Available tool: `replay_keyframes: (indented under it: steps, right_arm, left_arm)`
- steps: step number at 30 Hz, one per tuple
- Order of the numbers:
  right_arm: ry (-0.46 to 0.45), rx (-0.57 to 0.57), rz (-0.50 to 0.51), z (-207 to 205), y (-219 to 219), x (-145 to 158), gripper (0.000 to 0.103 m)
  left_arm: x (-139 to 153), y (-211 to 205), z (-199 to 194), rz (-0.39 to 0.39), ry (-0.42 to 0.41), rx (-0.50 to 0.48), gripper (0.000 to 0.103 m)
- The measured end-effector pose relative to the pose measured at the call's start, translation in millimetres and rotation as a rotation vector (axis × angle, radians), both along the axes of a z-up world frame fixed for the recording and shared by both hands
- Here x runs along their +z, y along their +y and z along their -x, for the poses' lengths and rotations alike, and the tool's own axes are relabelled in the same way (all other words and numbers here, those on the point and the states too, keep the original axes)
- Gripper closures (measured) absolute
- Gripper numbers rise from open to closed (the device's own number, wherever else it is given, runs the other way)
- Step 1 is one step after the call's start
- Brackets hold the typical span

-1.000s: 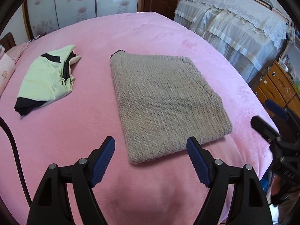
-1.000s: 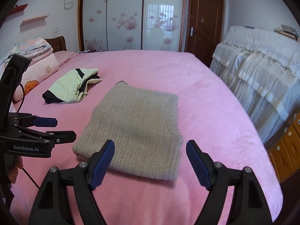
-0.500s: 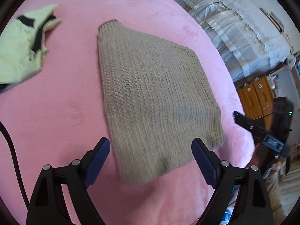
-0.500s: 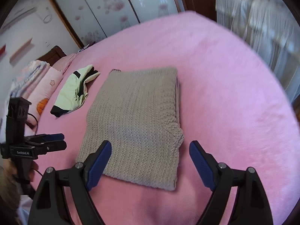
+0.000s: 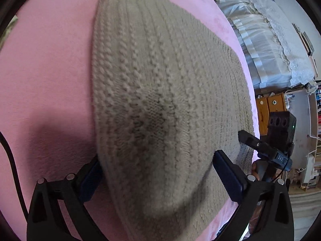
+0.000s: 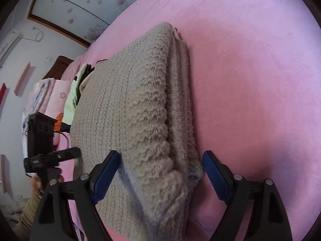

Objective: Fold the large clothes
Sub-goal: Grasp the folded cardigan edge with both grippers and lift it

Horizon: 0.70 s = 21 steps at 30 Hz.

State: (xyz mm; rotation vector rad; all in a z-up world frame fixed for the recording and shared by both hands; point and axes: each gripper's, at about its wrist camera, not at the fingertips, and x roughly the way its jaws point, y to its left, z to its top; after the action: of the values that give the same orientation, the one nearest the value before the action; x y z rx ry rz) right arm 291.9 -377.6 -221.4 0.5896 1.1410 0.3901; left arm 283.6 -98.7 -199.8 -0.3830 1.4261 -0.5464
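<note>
A folded beige knit sweater (image 5: 160, 92) lies on the pink bedspread (image 5: 50, 80) and fills most of both views. My left gripper (image 5: 158, 178) straddles the sweater's near left corner. Its jaws are opening, the pads (image 5: 90, 180) stand clear of the knit, and one finger sits beside the folded edge. My right gripper (image 6: 161, 175) stands open over the near right corner of the sweater (image 6: 130, 110), with the layered fold between its fingers and neither pad pressing. Each gripper shows in the other's view, the right gripper (image 5: 266, 150) and the left gripper (image 6: 52, 156).
A pale green and black garment (image 6: 74, 92) lies beyond the sweater, near pink pillows (image 6: 46, 94). A second bed with a white lace cover (image 5: 270, 40) and wooden drawers (image 5: 268, 108) stand to the right. A black cable (image 5: 12, 170) trails at the left. A hand (image 6: 38, 182) holds the left gripper.
Both grippers have come down and tilted toward the sweater's near edge, which now fills the views. The left jaws have spread wider. The sweater has not moved.
</note>
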Motion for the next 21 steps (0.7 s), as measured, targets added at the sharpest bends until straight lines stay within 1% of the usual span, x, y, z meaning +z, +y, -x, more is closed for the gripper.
replay_keyframes:
  steps: [2, 6, 7, 9, 11, 12, 13, 14, 16, 17, 18, 19, 21]
  right_arm:
    - [-0.006, 0.015, -0.027, -5, 3, -4, 0.016]
    - [-0.005, 0.041, -0.074, -19, 6, -11, 0.017]
    - [-0.006, 0.046, -0.084, -22, 8, -12, 0.019]
    - [-0.015, 0.049, -0.083, -26, 9, -12, 0.027]
    - [-0.040, 0.054, -0.063, -25, 13, -7, 0.040]
    - [-0.049, 0.051, -0.051, -22, 13, -5, 0.043]
    - [-0.064, 0.047, -0.040, -18, 14, 0, 0.050]
    - [-0.081, 0.044, -0.033, -16, 14, 4, 0.054]
    - [-0.110, 0.035, -0.012, -9, 18, 15, 0.058]
    - [-0.123, 0.032, 0.003, -6, 21, 21, 0.059]
    - [-0.133, 0.032, 0.019, -4, 25, 27, 0.060]
    - [-0.147, 0.033, 0.036, -2, 29, 33, 0.061]
    - [-0.178, 0.033, 0.077, 6, 42, 50, 0.062]
  left_arm:
    - [-7, -5, -1, 0.012, 0.002, -0.015, 0.001]
    - [-15, -4, -7, 0.031, 0.026, -0.018, 0.001]
    - [-17, 0, -9, 0.035, 0.029, -0.015, 0.001]
    - [-17, 3, -9, 0.037, 0.035, 0.008, 0.001]
    - [-16, 7, -5, 0.026, 0.034, 0.044, 0.006]
    - [-13, 9, -3, 0.016, 0.020, 0.064, 0.010]
    - [-11, 12, -1, 0.003, 0.005, 0.075, 0.016]
    - [-8, 14, 1, -0.010, -0.014, 0.081, 0.019]
    - [2, 13, 8, -0.053, -0.072, 0.078, 0.034]
    - [10, 11, 13, -0.077, -0.105, 0.066, 0.038]
    - [18, 9, 18, -0.098, -0.138, 0.055, 0.044]
    - [24, 8, 22, -0.109, -0.157, 0.048, 0.048]
    - [40, 11, 33, -0.127, -0.201, 0.030, 0.051]
